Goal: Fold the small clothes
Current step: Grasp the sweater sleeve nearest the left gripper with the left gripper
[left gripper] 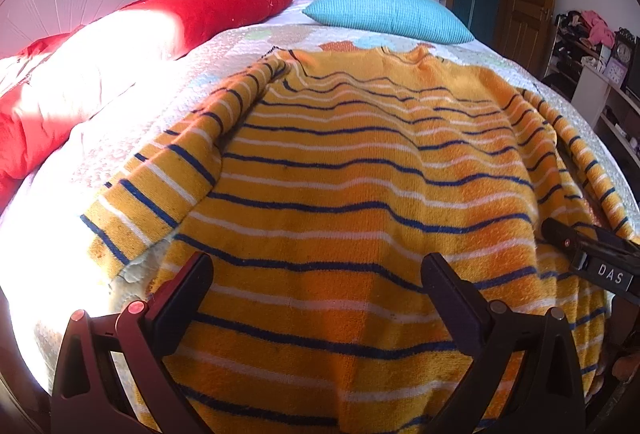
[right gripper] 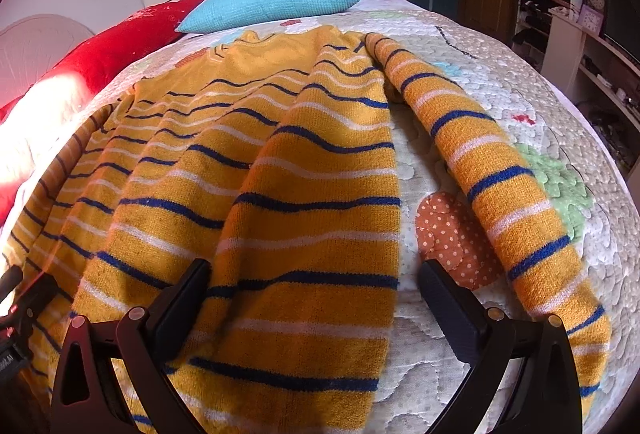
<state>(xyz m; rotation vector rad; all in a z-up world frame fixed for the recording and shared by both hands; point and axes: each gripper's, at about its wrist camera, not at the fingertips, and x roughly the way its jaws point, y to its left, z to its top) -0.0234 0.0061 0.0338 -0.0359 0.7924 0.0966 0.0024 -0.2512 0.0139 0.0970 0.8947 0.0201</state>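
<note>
Orange knit sweater [left gripper: 340,169] with thin navy and white stripes lies spread flat on the quilted bedspread [right gripper: 520,81], neckline toward the turquoise pillow [left gripper: 388,13], body rippled, one sleeve [right gripper: 504,177] trailing separately along its right side. Left gripper [left gripper: 316,298] hovers over the hem, jaws spread wide, holding nothing. Right gripper [right gripper: 314,298] is likewise spread, straddling the sweater's right edge, not clamped.
</note>
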